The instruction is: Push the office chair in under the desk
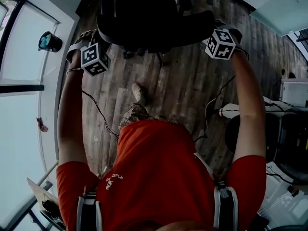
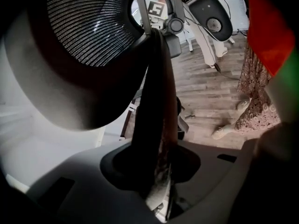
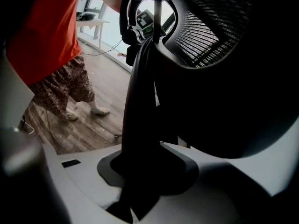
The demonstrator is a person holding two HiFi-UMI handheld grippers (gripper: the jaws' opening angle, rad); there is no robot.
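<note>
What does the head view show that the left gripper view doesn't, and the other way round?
Only the head view shows both forearms and the left gripper's marker cube, with the grippers flanking the office chair from above. Only the left gripper view shows the backrest's mesh up close and the left tongs closed at its edge. Both show the chair, the wooden floor, the red shirt, a shoe and the right gripper's marker cube.

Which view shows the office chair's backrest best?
The left gripper view: the backrest has its mesh weave lit and clear. The right gripper view shows the backrest darker; the head view gives only a black shape from above.
</note>
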